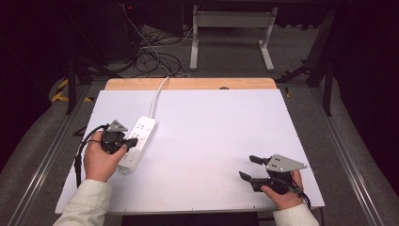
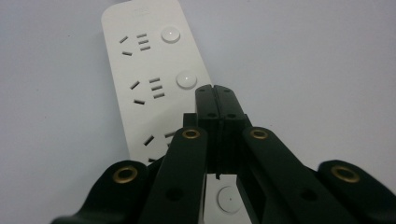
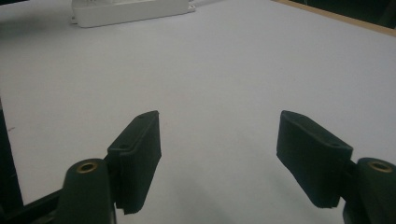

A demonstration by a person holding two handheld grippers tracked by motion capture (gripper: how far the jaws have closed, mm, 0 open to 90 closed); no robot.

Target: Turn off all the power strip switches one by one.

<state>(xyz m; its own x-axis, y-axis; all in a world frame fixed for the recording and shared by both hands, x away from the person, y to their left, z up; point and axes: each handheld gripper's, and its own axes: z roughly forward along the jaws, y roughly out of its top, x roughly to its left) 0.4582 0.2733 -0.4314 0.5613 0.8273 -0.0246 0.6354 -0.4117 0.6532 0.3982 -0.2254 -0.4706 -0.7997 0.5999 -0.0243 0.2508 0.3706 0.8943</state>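
Left gripper (image 2: 216, 88), jaws clenched on nothing, hovers over the power strip (image 1: 138, 141) at the table's (image 1: 211, 141) left, tips by a round switch button (image 2: 187, 80). Judgement: press straight down, centred, lightly. Left gripper view resolves buttons; high view shows right gripper (image 1: 250, 167) released, well apart.

White rectangular desk (image 1: 211, 141) mid-frame, wooden strip (image 1: 188, 84) along far edge; grey carpeted floor (image 1: 226, 61), tangled black cables (image 1: 150, 59) upper left, white metal frame (image 1: 230, 28) top centre.
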